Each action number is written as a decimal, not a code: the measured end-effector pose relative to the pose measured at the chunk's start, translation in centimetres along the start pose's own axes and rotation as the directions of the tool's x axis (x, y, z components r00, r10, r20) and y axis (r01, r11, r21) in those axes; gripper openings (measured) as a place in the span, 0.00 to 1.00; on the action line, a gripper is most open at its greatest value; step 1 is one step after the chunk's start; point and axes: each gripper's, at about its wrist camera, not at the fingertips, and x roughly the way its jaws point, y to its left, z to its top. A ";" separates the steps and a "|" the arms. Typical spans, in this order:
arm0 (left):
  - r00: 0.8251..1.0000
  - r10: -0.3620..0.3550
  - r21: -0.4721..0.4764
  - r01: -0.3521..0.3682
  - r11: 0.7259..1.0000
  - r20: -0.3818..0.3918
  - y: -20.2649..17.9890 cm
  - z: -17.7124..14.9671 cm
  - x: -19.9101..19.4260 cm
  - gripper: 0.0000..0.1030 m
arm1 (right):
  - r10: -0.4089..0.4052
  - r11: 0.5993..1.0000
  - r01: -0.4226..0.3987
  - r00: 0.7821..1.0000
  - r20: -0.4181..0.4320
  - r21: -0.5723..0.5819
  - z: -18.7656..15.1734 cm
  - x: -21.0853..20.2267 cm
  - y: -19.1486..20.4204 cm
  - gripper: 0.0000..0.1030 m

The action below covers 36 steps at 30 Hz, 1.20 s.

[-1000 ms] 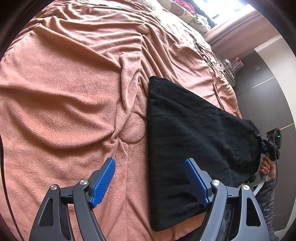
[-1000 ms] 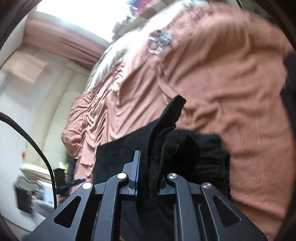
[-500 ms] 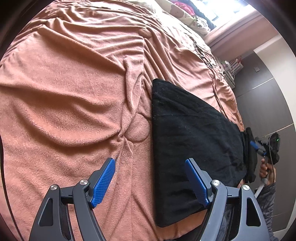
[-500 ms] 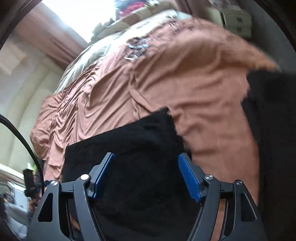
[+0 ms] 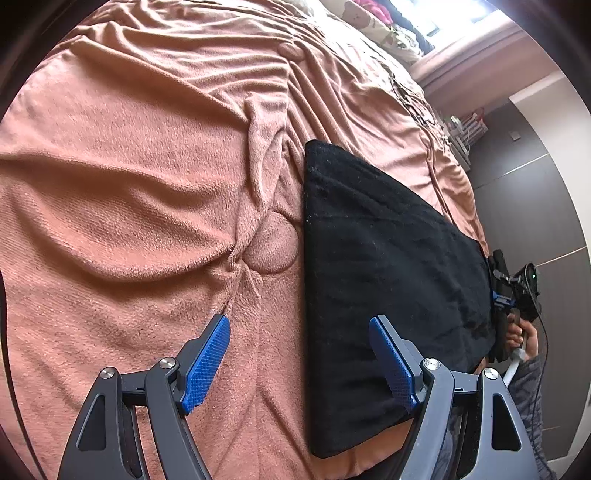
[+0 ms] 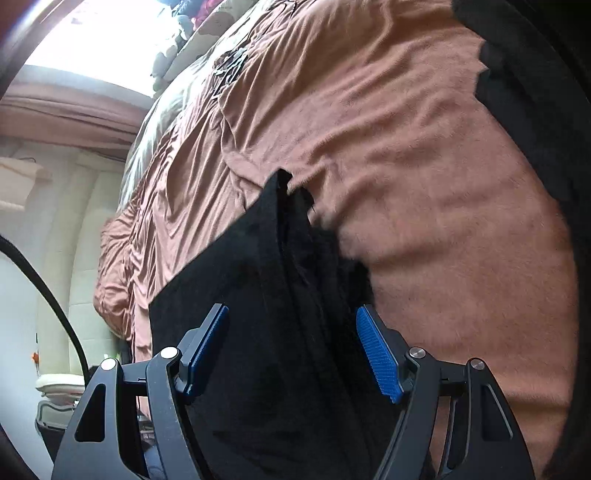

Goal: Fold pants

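Observation:
The black pants (image 5: 388,277) lie folded flat on the salmon blanket (image 5: 129,184), long side running to the right. My left gripper (image 5: 298,325) hangs open above the bed, straddling the pants' left edge without touching it. At the pants' right end a hand (image 5: 521,336) holds my right gripper (image 5: 506,291). In the right wrist view that gripper (image 6: 291,312) is open, with a ridge of the pants (image 6: 266,295) between the blue pads (image 6: 376,354), which do not press on it.
The blanket (image 6: 424,184) covers the whole bed in wrinkles. Patterned bedding (image 5: 369,26) lies by the bright window at the head. Dark wardrobe panels (image 5: 535,184) stand past the bed's right edge. More black cloth (image 6: 535,92) runs along the right of the right wrist view.
The right gripper was shut on bunched pants fabric; it has opened and sunk towards the bed. The pants' right end has dropped flat. The left gripper has stayed put.

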 end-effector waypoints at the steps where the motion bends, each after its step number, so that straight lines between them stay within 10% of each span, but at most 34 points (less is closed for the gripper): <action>1: 1.000 0.001 0.000 -0.001 1.000 -0.001 0.0 0.0 0.0 0.77 | 0.011 1.000 -0.011 1.000 -0.005 0.001 0.3 0.4 0.1 0.68; 14: 1.000 -0.009 -0.019 0.010 1.000 0.002 0.9 -0.5 -0.3 0.77 | -0.140 0.984 0.140 0.990 0.012 -0.110 -0.8 -1.5 3.7 0.47; 29: 0.997 -0.062 -0.039 0.060 0.997 -0.054 1.6 -1.0 1.9 0.76 | 0.091 0.992 -0.090 0.996 0.000 -0.086 -0.4 -3.1 1.5 0.49; 36: 0.988 -0.131 -0.030 0.129 0.991 -0.081 0.7 -0.1 3.9 0.63 | 0.059 0.996 -0.059 0.998 -0.011 -0.062 0.3 -0.4 -0.3 0.49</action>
